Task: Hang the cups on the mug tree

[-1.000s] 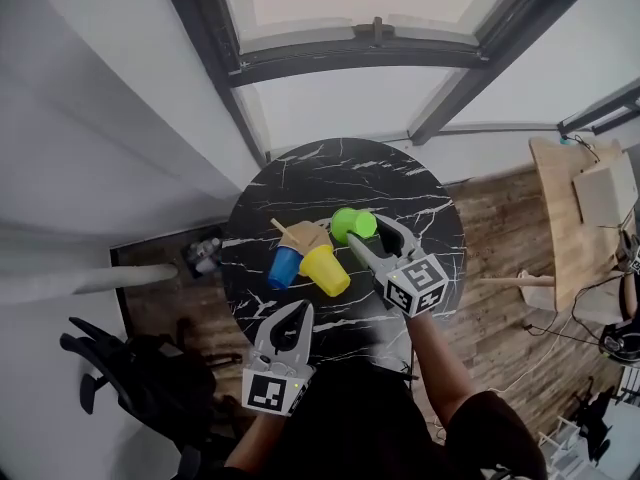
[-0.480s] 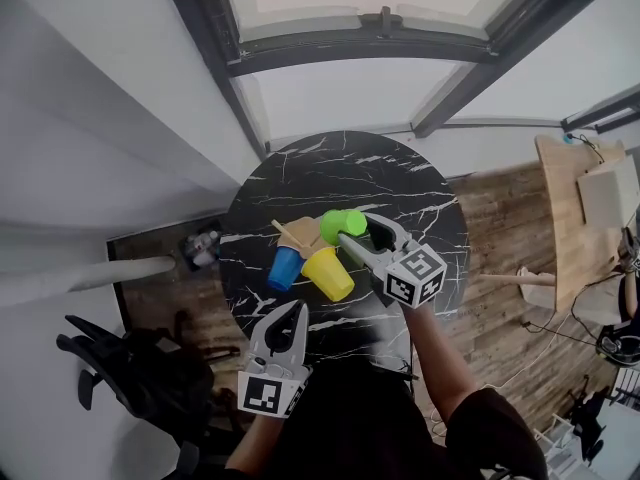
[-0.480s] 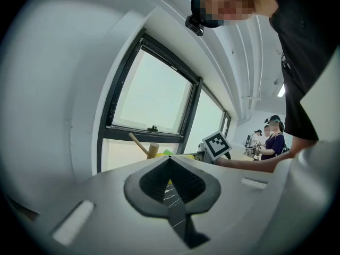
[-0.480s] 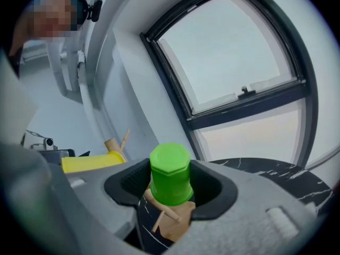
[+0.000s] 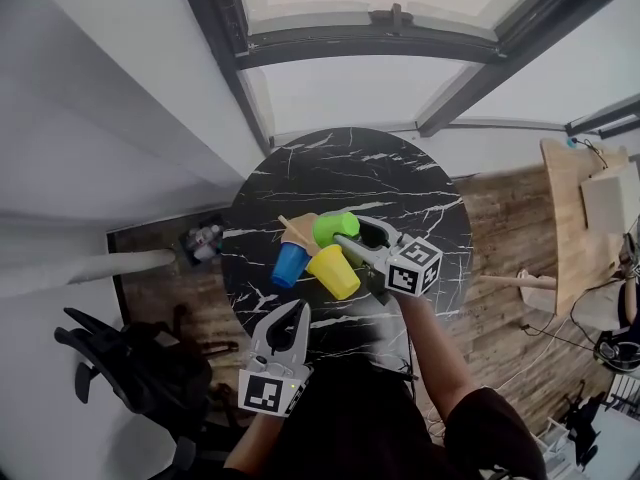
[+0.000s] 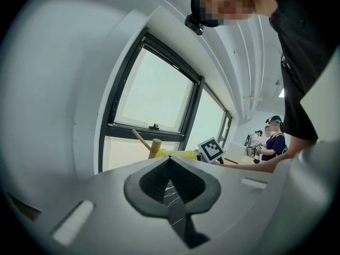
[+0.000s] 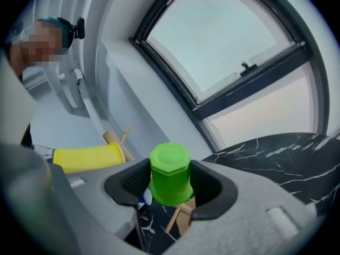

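A wooden mug tree [image 5: 298, 230] stands mid-table on the round black marble table [image 5: 400, 188]. A blue cup [image 5: 290, 264] and a yellow cup [image 5: 335, 271] hang on its near side. My right gripper [image 5: 342, 229] is shut on a green cup [image 5: 328, 228], which it holds right against the tree's top, touching the yellow cup. In the right gripper view the green cup [image 7: 170, 174] sits bottom-up between the pads of the right gripper [image 7: 170, 186], with the yellow cup [image 7: 87, 157] to the left and a wooden peg [image 7: 114, 137] behind. My left gripper [image 5: 298, 314] is shut and empty above the table's near edge.
A dark office chair [image 5: 130, 368] stands on the wooden floor at the lower left. A light wooden desk [image 5: 585, 218] is at the far right. A window [image 5: 340, 88] lies beyond the table. In the left gripper view, people [image 6: 273, 142] stand far off.
My right gripper has carried the green cup left and a little down, closer to the tree and over the yellow cup. The left gripper has stayed where it was.
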Motion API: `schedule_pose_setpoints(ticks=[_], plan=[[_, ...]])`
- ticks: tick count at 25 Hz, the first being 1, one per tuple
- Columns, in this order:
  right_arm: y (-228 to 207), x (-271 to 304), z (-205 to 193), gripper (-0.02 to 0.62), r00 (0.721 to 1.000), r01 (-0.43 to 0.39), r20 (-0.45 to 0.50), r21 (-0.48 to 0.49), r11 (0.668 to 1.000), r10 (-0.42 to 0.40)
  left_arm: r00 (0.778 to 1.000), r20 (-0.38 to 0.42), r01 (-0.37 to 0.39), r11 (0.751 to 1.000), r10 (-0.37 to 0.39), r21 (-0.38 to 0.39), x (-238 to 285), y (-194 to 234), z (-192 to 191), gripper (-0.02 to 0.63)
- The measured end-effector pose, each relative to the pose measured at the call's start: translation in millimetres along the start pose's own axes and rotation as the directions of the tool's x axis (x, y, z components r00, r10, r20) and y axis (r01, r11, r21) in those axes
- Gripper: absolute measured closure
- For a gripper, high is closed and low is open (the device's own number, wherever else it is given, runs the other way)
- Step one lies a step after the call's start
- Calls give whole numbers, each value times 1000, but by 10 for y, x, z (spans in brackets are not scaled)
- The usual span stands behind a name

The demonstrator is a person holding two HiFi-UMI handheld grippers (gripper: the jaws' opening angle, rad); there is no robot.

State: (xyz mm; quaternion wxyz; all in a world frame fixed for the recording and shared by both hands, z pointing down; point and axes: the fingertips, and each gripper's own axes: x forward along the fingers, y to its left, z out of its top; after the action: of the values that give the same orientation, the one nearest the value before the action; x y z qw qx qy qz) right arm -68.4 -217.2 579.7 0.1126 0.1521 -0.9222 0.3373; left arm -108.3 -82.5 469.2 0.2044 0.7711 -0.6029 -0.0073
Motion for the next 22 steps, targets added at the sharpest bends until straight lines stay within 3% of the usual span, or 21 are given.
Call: schedule_pose_setpoints(ticks=[9,22], plan=[[-78,14,-48,364,997,-69,36,110,992,66,1000,-20,-8,1000,8,-11,4,45,-100,604],[-153,35,-130,328,997,-61,57,175,983,52,1000,-20,-15,1000,15,-19,-9,56,-124,606]])
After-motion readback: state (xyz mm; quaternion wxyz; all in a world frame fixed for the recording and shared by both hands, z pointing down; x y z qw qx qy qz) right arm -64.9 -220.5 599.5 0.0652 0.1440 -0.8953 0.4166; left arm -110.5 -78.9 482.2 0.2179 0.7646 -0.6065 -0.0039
